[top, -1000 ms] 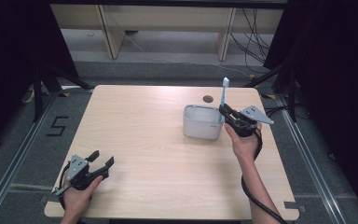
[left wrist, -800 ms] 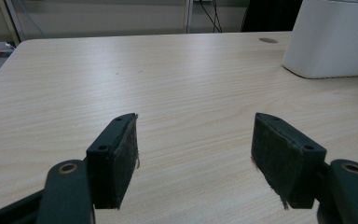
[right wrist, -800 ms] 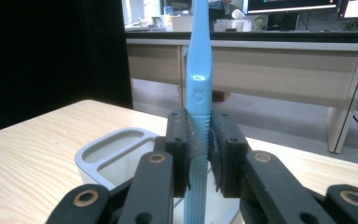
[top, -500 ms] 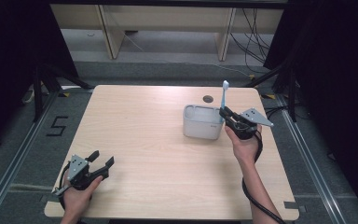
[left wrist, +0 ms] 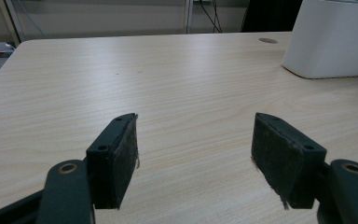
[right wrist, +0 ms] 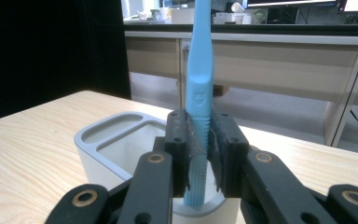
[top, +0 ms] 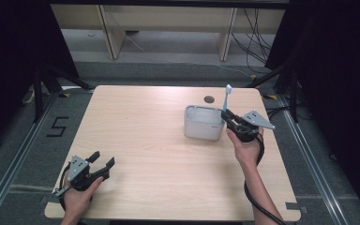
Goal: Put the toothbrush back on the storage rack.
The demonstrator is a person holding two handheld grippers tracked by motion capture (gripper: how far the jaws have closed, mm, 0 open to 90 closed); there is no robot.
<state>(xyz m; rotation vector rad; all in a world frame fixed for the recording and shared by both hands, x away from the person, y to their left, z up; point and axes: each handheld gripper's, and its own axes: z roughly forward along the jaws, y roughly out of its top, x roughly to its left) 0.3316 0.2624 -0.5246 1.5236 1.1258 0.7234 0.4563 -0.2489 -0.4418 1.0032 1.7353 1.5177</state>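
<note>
The right tool (right wrist: 199,154), clamped on the upright blue toothbrush (right wrist: 199,70), holds it over the white holder (top: 201,123)—next, probably lower it straight in—while the left tool (top: 101,161), well away from the holder, rests with jaws apart.

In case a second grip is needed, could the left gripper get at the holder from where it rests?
Probably yes: the left gripper is open, with bare table between it and the holder, though it lies well across.

The right gripper (right wrist: 199,154) has its two black jaws clamped on the ribbed handle of an upright light blue toothbrush (right wrist: 200,88). The handle's lower end drops into the near compartment of a white holder (right wrist: 103,144) just ahead of the jaws, on the wooden table (right wrist: 23,154).
</note>
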